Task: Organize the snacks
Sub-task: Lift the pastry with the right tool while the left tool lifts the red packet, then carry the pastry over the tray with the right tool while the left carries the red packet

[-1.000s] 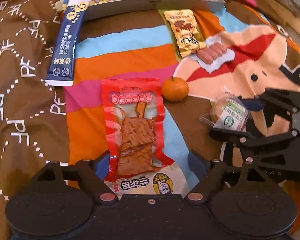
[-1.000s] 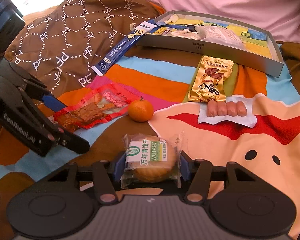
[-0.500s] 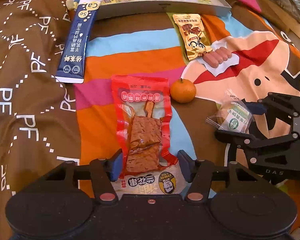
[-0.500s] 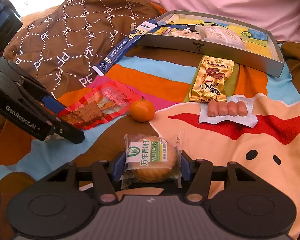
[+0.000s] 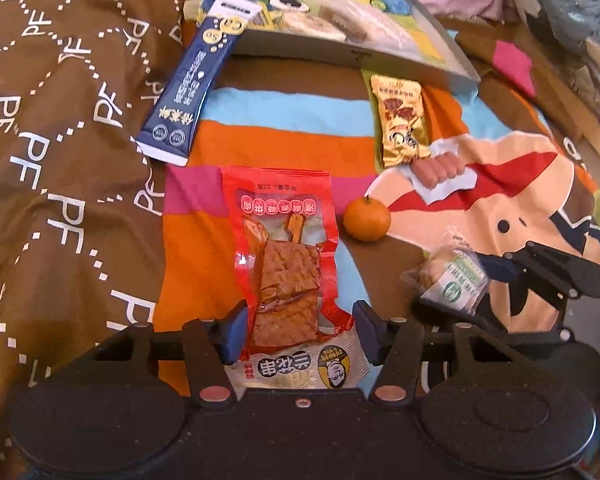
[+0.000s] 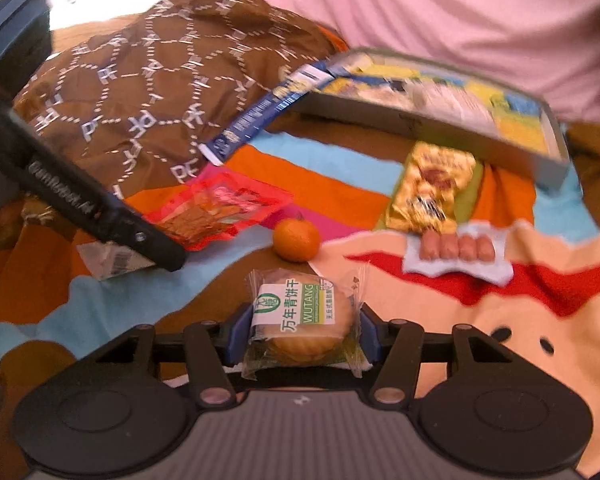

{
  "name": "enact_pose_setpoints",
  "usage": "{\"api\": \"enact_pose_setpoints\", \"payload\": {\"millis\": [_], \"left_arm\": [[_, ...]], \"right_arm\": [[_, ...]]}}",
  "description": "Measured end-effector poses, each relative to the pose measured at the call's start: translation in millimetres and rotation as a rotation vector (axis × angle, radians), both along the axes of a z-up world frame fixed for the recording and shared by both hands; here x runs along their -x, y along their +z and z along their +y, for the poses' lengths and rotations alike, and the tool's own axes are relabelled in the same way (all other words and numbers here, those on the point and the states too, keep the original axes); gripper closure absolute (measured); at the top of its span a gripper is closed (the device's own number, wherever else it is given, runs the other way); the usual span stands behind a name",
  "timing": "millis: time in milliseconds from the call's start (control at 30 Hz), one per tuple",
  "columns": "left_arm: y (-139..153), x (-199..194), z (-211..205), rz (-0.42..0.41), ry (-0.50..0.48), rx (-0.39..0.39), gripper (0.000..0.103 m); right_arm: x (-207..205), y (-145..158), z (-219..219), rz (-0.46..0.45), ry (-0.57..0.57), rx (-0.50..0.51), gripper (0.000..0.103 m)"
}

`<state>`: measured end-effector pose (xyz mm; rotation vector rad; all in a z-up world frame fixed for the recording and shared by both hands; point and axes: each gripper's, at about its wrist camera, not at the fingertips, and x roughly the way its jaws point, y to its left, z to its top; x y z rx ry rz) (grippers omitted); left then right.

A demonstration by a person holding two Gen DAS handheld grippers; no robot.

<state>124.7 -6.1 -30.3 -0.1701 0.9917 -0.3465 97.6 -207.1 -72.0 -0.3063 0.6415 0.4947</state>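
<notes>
A red packet of dried tofu skewers (image 5: pixel 286 256) lies lengthwise between my left gripper's (image 5: pixel 300 332) blue pads, which press on its near end. In the right wrist view that red packet (image 6: pixel 216 212) is tilted up off the blanket. My right gripper (image 6: pixel 302 336) is shut on a clear-wrapped round biscuit with a green label (image 6: pixel 300 316). The left wrist view shows the same biscuit (image 5: pixel 452 276) held above the blanket. The grey snack box (image 5: pixel 352 56) sits at the far side, with packets inside.
On the striped cartoon blanket lie a mandarin (image 5: pixel 367 219), a gold snack packet (image 5: pixel 400 124), small sausages on white paper (image 5: pixel 440 168) and a long blue stick pack (image 5: pixel 192 84) that leans on the box corner. Brown patterned cloth (image 5: pixel 60 160) covers the left.
My left gripper's fingers have narrowed from wide open onto the red packet, whose end has lifted. The right gripper kept its hold on the biscuit and moved a little; its view is blurred.
</notes>
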Motion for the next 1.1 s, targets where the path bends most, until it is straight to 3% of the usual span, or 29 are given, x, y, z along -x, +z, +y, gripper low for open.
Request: {"api": "enact_pose_setpoints", "payload": {"millis": [467,900,1100], "left_arm": [[15.7,5.6,-7.1,-0.129,0.086,0.004,0.047],[35.5,-11.7,-10.6,-0.204,0.133,0.040,0.047],[50.4,-35.3,-14.8,-0.266,0.079,0.010,0.047]], "right_arm": [[14.1,7.0,7.3,-0.154,0.026,0.052,0.044],[17.9,14.0,3.3,-0.227,0.013,0.049,0.044],[11.2,24.0,-3.9,-0.292,-0.022,0.055,0.044]]}}
